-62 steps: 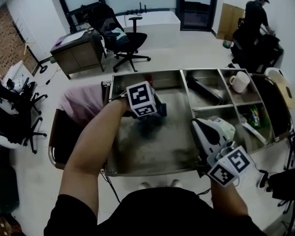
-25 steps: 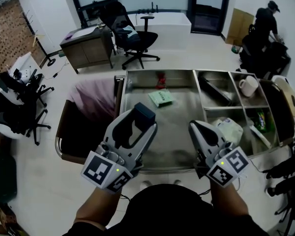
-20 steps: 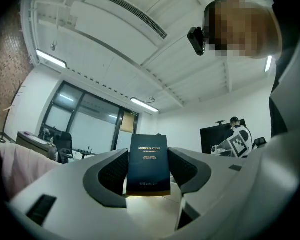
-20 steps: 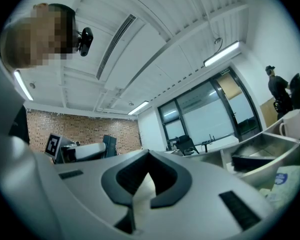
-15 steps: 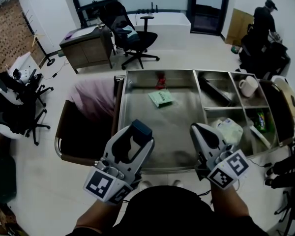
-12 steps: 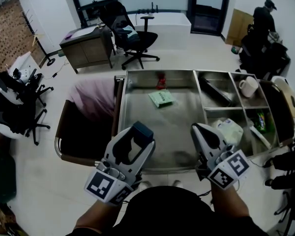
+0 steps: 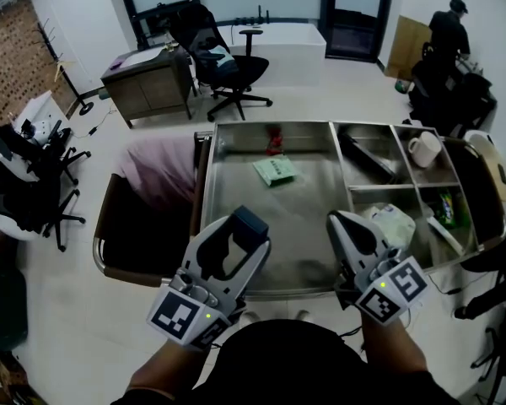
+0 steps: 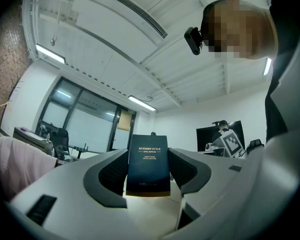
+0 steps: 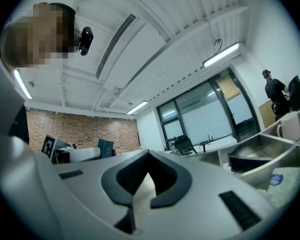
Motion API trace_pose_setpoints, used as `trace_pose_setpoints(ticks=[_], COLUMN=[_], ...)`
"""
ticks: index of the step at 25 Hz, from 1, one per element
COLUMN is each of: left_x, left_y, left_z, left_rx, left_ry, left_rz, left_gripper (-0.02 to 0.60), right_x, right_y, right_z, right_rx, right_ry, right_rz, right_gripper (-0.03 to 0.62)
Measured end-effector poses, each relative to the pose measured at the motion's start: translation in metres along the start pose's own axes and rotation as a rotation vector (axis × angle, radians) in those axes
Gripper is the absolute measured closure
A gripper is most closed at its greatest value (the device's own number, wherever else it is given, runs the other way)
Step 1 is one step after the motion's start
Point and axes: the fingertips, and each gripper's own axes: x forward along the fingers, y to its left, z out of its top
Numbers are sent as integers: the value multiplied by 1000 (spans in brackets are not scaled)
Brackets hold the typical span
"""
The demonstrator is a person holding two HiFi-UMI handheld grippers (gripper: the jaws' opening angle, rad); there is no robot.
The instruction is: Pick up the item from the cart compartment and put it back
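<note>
left gripper view shows the left gripper (image 8: 149,159) clamped on a dark blue box (image 8: 149,170) printed "modern style", upright between both pads. head view places that box (image 7: 249,220) in the air over the near left part of the steel cart (image 7: 308,226). the right gripper (image 7: 336,221) hovers over the cart's near edge, its jaws closed together on nothing. a green packet (image 7: 275,170) lies in the large compartment, and a white mug (image 7: 422,148) stands in the far right one.

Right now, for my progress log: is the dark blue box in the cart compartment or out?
Out. The dark blue box is clamped upright between the left gripper's jaws, lifted off the cart.
</note>
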Motion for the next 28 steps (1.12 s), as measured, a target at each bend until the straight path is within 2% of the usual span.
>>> trace_pose_setpoints(ticks=[5, 9, 19, 28], left_x=[3, 5, 9, 10], left_y=[0, -1, 2, 5], left_z=[-1, 7, 2, -1], left_rx=[-4, -15, -15, 28], left_ry=[-1, -46, -19, 3], left_rz=[-2, -18, -8, 15], left_gripper=[333, 334, 334, 334], right_x=[-2, -1, 0, -1], right_y=[-2, -1, 2, 5], right_z=[-1, -2, -4, -3], right_rx=[5, 9, 7, -9], right_ry=[-2, -6, -2, 4], right_rz=[-4, -2, -2, -2], right_gripper=[574, 574, 574, 574])
